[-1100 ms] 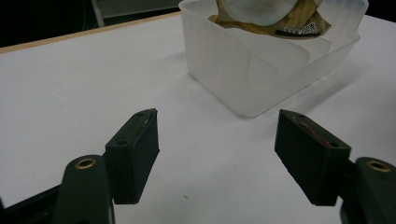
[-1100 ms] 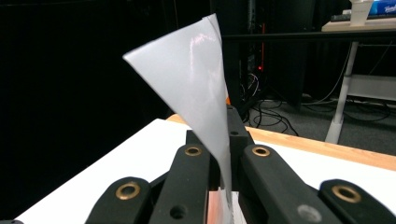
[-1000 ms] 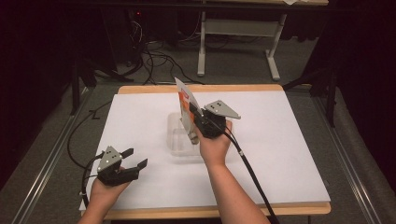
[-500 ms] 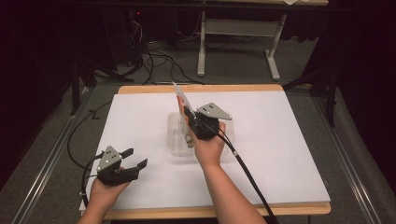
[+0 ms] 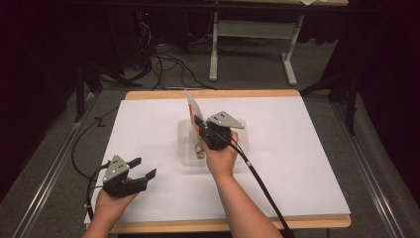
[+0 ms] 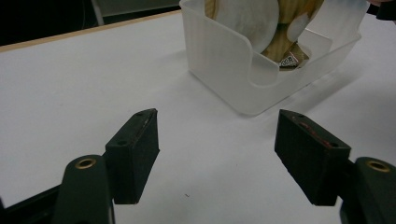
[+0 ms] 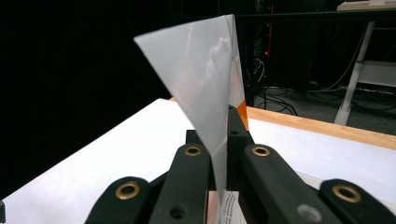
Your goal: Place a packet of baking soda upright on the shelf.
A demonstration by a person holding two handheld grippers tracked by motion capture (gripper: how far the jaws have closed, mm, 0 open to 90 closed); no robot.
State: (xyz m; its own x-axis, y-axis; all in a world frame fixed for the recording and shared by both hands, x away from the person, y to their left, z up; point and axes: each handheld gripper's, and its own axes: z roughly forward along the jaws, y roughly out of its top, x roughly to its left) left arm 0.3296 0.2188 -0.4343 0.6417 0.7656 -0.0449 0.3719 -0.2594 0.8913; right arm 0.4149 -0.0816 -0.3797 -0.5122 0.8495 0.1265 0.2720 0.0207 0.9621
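Above the clear bin (image 5: 187, 144), the right gripper (image 5: 200, 125) pinches a packet (image 5: 192, 105) (left gripper (image 5: 143, 168) spread).

My left gripper (image 5: 140, 167) is black, with blocky jaws, brass-ringed screw holes and a grey three-cornered plate on top. My right gripper (image 5: 197, 120) matches it, trailing a thick black cable toward six o'clock. My forearms are bare, unsleeved.

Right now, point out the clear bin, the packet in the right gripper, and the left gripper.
clear bin (image 6: 233, 70), left gripper view, near wall.
packet (image 7: 205, 79), right gripper view, white face above the jaws.
left gripper (image 5: 143, 167), high view, between its fingertips.
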